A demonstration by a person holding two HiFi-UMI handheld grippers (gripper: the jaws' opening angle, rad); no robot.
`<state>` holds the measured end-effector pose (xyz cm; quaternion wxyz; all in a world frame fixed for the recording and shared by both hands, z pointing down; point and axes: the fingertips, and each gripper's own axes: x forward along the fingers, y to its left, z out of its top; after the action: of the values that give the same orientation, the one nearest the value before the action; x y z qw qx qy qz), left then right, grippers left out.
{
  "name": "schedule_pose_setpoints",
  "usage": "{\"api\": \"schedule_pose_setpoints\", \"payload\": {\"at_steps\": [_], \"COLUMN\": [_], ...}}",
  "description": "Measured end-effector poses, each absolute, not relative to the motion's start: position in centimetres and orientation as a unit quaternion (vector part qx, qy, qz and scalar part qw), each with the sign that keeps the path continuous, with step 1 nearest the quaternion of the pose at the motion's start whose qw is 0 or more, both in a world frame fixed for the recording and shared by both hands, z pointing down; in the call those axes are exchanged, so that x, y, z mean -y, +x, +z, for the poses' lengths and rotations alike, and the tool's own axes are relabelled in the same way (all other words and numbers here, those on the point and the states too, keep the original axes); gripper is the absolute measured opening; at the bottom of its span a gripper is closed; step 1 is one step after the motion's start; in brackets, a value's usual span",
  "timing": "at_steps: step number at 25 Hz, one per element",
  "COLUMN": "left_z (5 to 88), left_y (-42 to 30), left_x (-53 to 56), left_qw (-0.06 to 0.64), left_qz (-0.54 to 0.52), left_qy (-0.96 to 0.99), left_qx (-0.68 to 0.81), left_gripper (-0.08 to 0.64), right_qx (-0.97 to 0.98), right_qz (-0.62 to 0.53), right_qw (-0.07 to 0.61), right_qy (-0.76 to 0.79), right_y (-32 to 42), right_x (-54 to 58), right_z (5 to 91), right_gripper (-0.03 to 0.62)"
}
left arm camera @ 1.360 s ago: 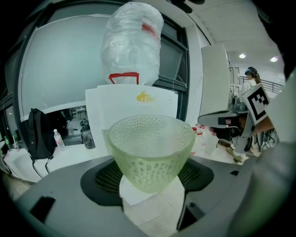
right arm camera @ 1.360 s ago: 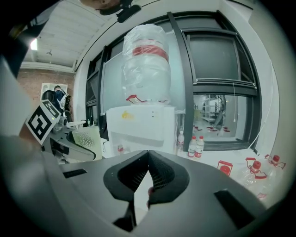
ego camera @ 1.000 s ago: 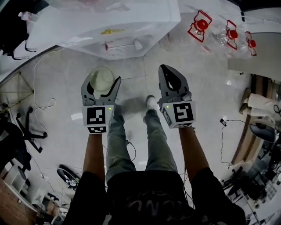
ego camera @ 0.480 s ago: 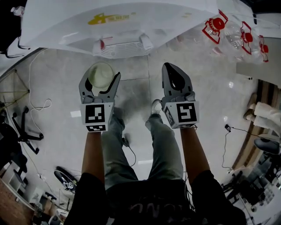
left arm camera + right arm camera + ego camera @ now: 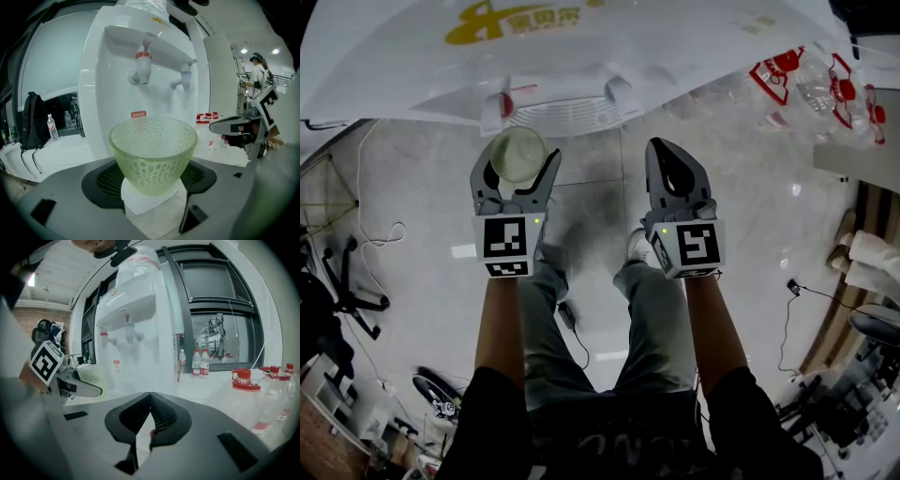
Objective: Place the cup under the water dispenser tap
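Note:
A pale green, dimpled translucent cup (image 5: 517,155) sits upright between the jaws of my left gripper (image 5: 517,171), which is shut on it. In the left gripper view the cup (image 5: 153,152) is in front of and below the white water dispenser (image 5: 117,70), a little lower than its red-collared tap (image 5: 143,68) and the second tap (image 5: 183,77). From the head view the dispenser (image 5: 609,42) fills the top, with the red tap (image 5: 499,103) just above the cup. My right gripper (image 5: 675,173) hangs alongside, shut and empty, its jaws meeting (image 5: 150,416).
Water bottles with red caps (image 5: 825,80) lie at the right. A drip grille (image 5: 564,114) shows between the taps. Cables (image 5: 375,230) and a chair base (image 5: 347,286) are on the floor at left. A black backpack (image 5: 33,119) and a distant person (image 5: 258,75) are visible.
Both grippers have come closer to the dispenser, which now fills the top of the head view. The cup has moved up under the red tap. Grips are unchanged.

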<state>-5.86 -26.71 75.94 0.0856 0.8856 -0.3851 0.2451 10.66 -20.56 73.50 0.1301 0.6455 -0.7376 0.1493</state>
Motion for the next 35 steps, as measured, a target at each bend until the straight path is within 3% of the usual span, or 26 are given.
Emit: {"api": "schedule_pose_setpoints", "payload": {"at_steps": [35], "left_z": [78.3], "left_y": [-4.1], "left_x": [31.1], "left_qw": [0.08], "left_qz": [0.237], "left_qy": [0.882], "left_qx": [0.399], "left_gripper": [0.37], "right_qx": [0.749], "right_qz": [0.161], "right_qw": [0.151], "right_qy": [0.624], "right_y": [10.6], "right_x": [22.0], "right_z": [77.8], "right_gripper": [0.015]}}
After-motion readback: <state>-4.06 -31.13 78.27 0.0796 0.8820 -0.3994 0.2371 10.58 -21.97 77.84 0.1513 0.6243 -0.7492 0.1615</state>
